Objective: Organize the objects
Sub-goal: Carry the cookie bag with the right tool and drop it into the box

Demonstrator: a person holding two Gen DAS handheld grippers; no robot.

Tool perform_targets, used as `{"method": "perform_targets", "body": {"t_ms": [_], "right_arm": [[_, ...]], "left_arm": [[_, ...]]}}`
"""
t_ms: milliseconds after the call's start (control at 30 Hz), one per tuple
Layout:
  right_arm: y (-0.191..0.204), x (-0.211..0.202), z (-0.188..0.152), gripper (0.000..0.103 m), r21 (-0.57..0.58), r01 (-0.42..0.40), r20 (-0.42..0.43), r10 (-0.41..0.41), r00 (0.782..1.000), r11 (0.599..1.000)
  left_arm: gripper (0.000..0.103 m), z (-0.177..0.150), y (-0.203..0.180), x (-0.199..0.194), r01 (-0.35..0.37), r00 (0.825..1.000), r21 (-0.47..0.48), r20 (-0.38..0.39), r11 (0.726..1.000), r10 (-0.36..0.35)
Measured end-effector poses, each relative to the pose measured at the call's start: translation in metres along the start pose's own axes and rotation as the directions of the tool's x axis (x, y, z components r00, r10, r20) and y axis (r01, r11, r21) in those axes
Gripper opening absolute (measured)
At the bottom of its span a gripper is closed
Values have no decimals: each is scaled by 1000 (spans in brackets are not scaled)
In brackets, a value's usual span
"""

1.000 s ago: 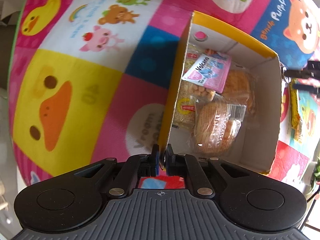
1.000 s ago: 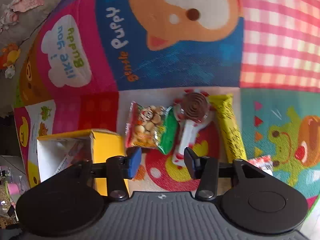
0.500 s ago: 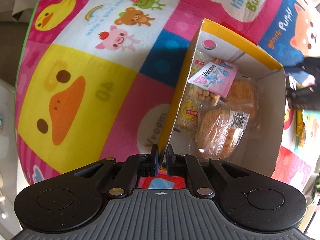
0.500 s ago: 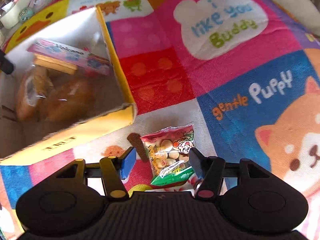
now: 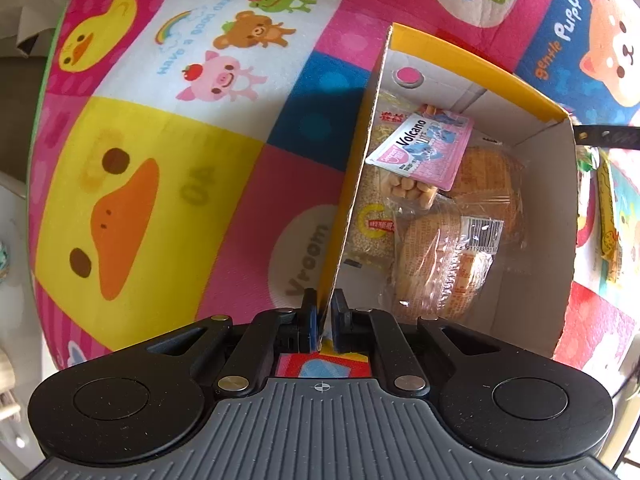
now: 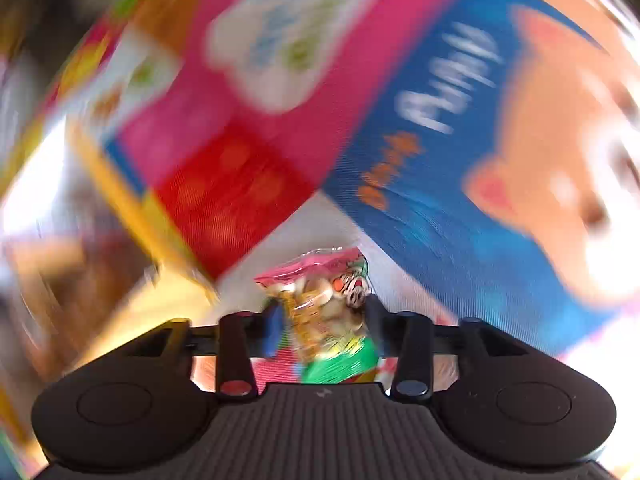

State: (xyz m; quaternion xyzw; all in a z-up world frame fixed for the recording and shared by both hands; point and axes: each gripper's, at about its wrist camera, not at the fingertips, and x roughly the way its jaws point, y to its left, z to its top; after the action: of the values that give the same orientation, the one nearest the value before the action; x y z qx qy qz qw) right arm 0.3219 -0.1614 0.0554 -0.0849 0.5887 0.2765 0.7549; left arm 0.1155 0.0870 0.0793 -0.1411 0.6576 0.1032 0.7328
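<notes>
My left gripper points straight down and is shut on the top edge of the yellow cardboard box's left wall. Inside the box lie a pink Volcano snack packet and clear-wrapped bread rolls. In the right wrist view, which is blurred by motion, a small bag of round biscuits with a pink top and green bottom sits crumpled between the pads. The jaws of my right gripper are closing and press on its sides. The yellow box shows as a smear to the left.
A bright cartoon play mat lies under everything. A long yellow snack packet rests on the mat right of the box. A black bar pokes in at the box's right rim. Bare floor shows at the far left.
My right gripper's jaws have narrowed onto the biscuit bag, and its view has swung and blurred. The left gripper keeps its hold on the box wall, hardly moved.
</notes>
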Motion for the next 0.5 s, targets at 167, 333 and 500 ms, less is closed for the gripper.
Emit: {"method": "perform_targets", "body": {"t_ms": [167,333,500], "right_arm": [[-14,-18,-56,38,415,-179,-10,201,979,892],[39,-50,-83,58,-46,8,43,-6,999,999],[50,-40,-87,59,-174,10,-19,-14,1000,985]], "left_arm": [[9,1,2,0,9,1000,-15,-2,1000,-9],[9,-2,5,-1,24,1000,-26,9,999,-24],[9,-5,7,-2,31,999,-51,24,998,-30]]}}
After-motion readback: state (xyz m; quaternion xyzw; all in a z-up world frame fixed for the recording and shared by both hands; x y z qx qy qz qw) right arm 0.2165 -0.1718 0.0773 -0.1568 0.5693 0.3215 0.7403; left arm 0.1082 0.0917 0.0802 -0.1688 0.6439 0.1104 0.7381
